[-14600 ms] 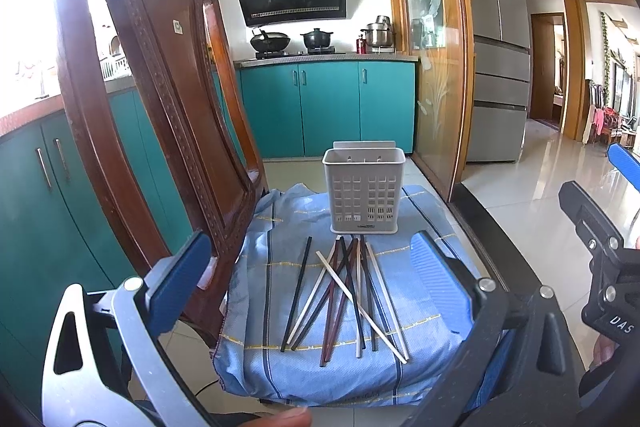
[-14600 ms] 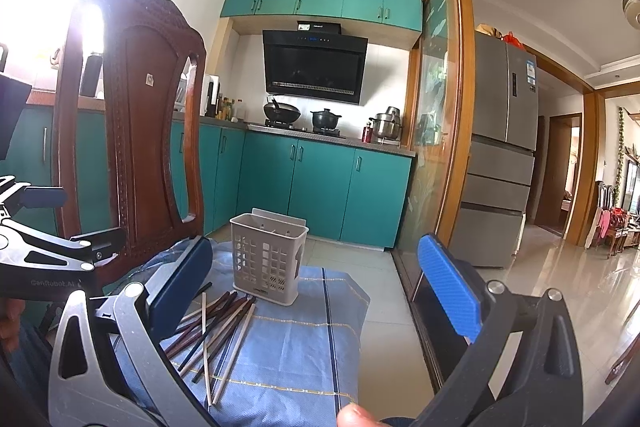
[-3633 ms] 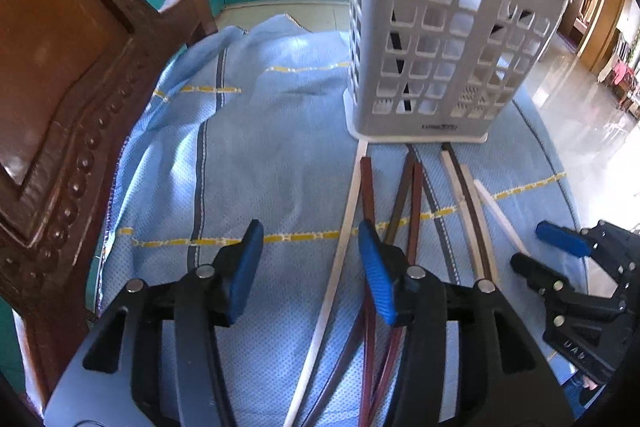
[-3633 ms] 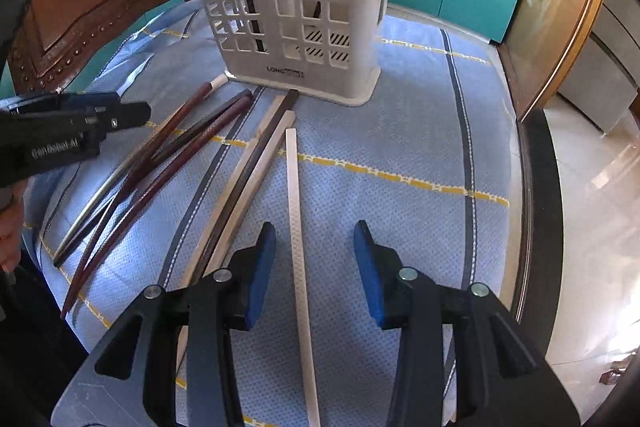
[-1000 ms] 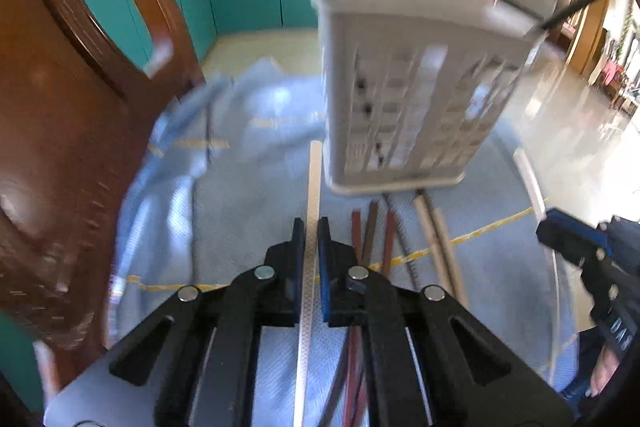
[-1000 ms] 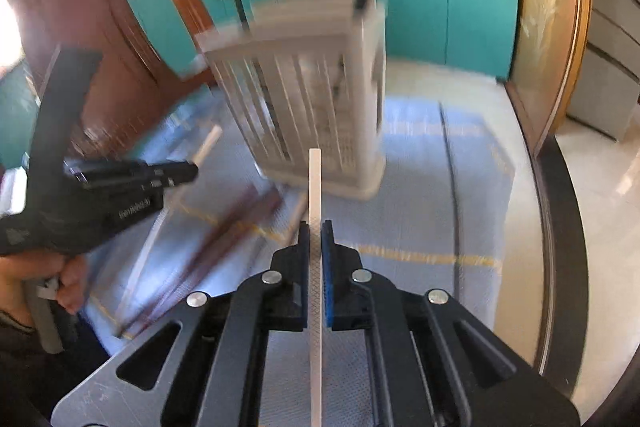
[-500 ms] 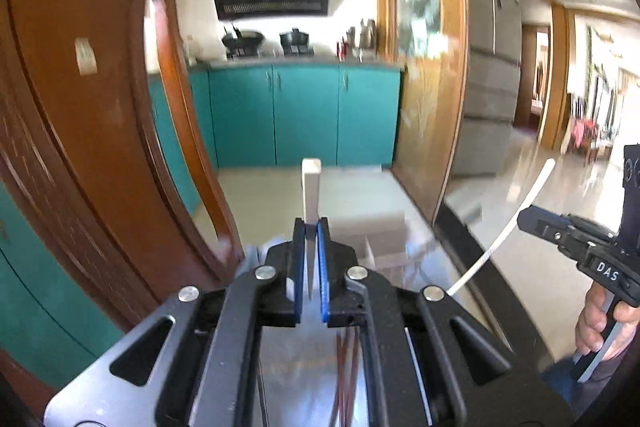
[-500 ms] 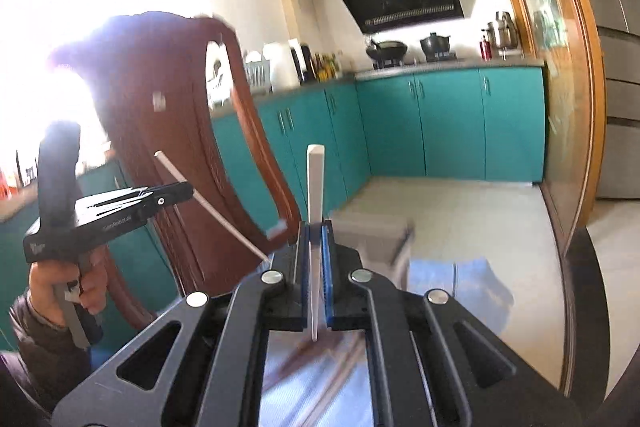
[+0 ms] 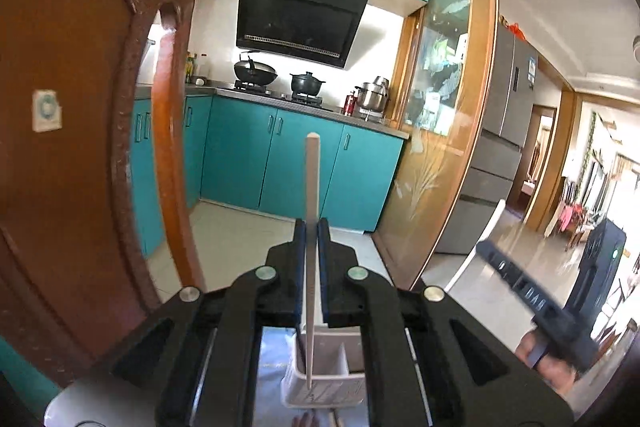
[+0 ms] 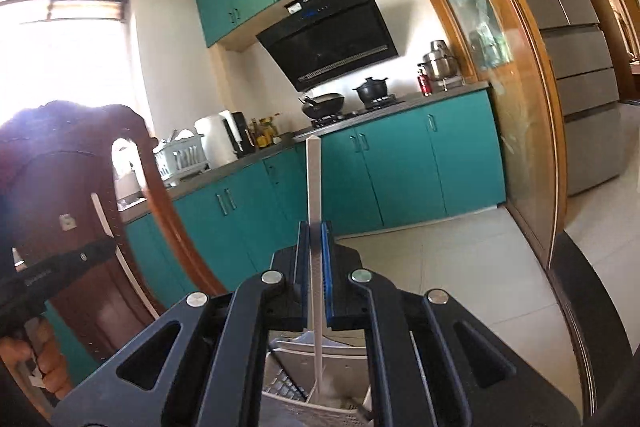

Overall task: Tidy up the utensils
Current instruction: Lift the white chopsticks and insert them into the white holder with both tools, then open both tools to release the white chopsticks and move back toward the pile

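Observation:
My left gripper is shut on a pale cream chopstick that stands upright between its blue pads; the stick's lower end hangs over the open top of the white slotted utensil basket below. My right gripper is shut on a white chopstick, also upright, its lower tip over or just inside the same basket. In the left wrist view the right gripper shows at the right with its white chopstick slanting up. The left gripper shows at the left edge of the right wrist view.
A carved dark wooden chair back rises close on the left. Blue cloth lies under the basket. Behind are teal cabinets, a stove with pots, a glass sliding door and a fridge.
Both grippers have risen with their chopsticks and tipped up from the cloth toward the kitchen. The basket, ahead of them before, now sits low under the jaws with the stick ends above it.

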Motion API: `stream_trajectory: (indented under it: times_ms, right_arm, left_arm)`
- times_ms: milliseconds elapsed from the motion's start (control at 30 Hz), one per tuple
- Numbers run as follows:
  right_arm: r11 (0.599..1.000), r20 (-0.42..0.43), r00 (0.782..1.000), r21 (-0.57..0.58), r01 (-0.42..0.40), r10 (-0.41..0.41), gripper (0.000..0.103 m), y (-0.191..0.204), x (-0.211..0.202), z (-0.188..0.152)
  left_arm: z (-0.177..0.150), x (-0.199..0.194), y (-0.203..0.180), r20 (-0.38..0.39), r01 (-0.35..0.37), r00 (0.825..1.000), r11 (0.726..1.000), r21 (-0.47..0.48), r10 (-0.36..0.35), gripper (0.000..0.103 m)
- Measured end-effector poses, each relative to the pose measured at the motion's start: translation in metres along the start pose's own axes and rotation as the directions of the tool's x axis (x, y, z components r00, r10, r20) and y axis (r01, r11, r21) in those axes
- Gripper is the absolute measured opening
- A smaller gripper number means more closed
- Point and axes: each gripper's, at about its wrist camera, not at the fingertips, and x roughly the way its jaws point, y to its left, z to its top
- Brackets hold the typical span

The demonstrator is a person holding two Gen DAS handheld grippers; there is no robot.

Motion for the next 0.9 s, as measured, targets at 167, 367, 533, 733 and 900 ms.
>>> stream_trajectory:
  times_ms: [167, 367, 533, 733, 900]
  right_arm:
    - [0.997, -0.059, 0.997, -0.07, 0.037, -0.041, 0.007, 0.002, 0.02, -0.022]
    - [0.992, -0.12, 0.992, -0.124, 0.012, -0.027, 0.006, 0.007, 0.022, -0.05]
    - [0.986, -0.124, 0.992, -0.168, 0.013, -0.035, 0.006, 0.011, 0.01, -0.064]
    - [0.98, -0.057, 0.998, -0.198, 0.024, -0.036, 0.016, 0.012, -0.018, -0.059]
    - [0.965, -0.004, 0.998, -0.254, -0.068, 0.069, 0.022, 0.023, -0.062, -0.065]
  left_arm:
    - [-0.016, 0.039, -0.004, -0.05, -0.013, 0.999, 1.0, -0.018, 0.012, 0.007]
    - [-0.047, 0.082, -0.013, -0.142, -0.062, 0.988, 0.998, 0.028, 0.065, 0.007]
    - [-0.071, 0.091, -0.013, -0.196, -0.083, 0.976, 0.995, 0.047, 0.091, 0.007]
    - [-0.092, 0.083, -0.013, -0.211, -0.098, 0.971, 0.991, 0.086, 0.114, 0.007]
    - [-0.1, 0.057, -0.008, -0.171, -0.098, 0.978, 0.989, 0.109, 0.116, 0.008]
